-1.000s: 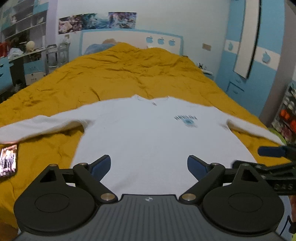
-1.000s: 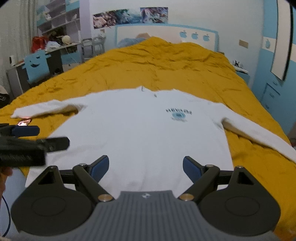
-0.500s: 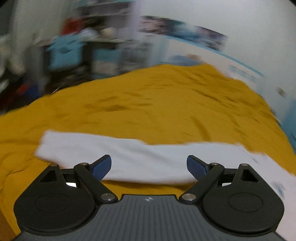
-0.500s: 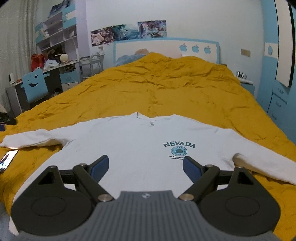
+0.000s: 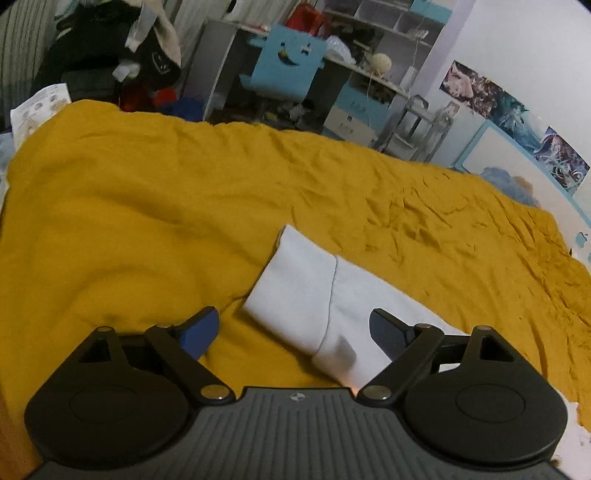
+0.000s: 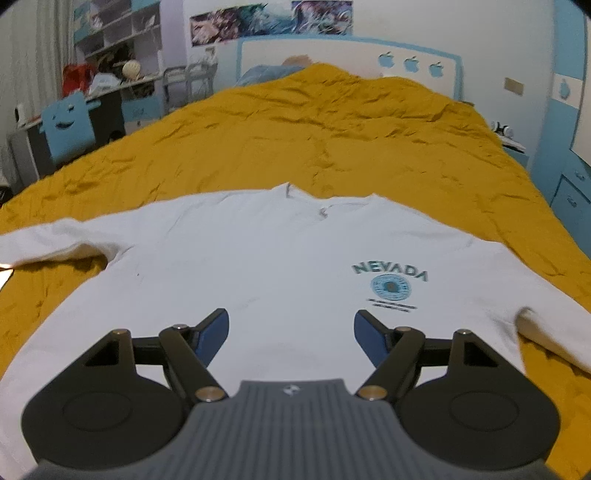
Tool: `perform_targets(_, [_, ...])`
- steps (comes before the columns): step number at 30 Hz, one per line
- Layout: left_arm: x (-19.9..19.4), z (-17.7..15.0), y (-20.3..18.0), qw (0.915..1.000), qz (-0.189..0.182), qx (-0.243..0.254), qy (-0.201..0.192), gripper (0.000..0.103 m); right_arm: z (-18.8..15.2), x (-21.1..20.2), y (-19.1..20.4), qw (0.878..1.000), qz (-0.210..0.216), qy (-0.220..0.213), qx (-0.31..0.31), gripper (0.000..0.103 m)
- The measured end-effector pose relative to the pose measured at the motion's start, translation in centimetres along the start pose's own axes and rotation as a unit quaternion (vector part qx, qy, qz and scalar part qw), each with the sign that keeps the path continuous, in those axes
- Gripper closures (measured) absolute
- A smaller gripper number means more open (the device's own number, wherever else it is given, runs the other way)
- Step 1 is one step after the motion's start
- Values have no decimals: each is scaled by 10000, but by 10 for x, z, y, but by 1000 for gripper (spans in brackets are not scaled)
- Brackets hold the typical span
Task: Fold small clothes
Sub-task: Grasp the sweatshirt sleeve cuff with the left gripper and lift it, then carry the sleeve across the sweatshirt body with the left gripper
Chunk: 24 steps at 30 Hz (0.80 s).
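Observation:
A white long-sleeved shirt [image 6: 266,258] with a teal NEVADA print [image 6: 389,275] lies flat, front up, on a mustard bedspread [image 6: 332,140]. Its left sleeve [image 5: 306,291] ends in a cuff that shows in the left wrist view. My left gripper [image 5: 293,328] stands open just above that cuff, with nothing pressed between its blue pads. My right gripper [image 6: 290,332] hovers over the lower front of the shirt; its jaws are closing but still wide, and only flat cloth lies beneath them. The right sleeve [image 6: 554,332] runs off to the right.
A desk with a blue smiley-face chair [image 5: 291,70] and cluttered shelves [image 5: 369,33] stand past the bed's left side. A headboard [image 6: 351,55] with apple stickers is at the far end. A blue cabinet [image 6: 569,155] is on the right. A phone's corner [image 6: 4,275] lies by the left sleeve.
My left gripper swung left from the shirt's body to the end of the left sleeve and rolled. My right gripper moved forward and lower over the shirt front, its jaws narrowing slightly.

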State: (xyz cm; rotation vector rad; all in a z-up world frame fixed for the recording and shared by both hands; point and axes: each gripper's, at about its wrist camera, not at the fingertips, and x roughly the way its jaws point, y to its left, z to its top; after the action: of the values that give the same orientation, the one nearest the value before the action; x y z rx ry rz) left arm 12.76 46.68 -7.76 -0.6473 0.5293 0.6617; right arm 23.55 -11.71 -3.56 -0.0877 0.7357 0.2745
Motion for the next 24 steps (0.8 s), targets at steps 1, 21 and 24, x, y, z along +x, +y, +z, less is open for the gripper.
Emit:
perform_targets(1, [4, 2, 1, 10000, 15, 12, -40, 5, 1, 4, 4, 10000, 24, 19, -39, 32])
perform_targets(21, [-107, 55, -189, 9750, -1722, 1279, -574, 97, 8, 0, -24, 9998, 116, -110, 131, 40])
perform_targets(24, [-135, 52, -257, 9587, -2271, 1589, -638, 97, 12, -4, -39, 9997, 55, -178, 163, 40])
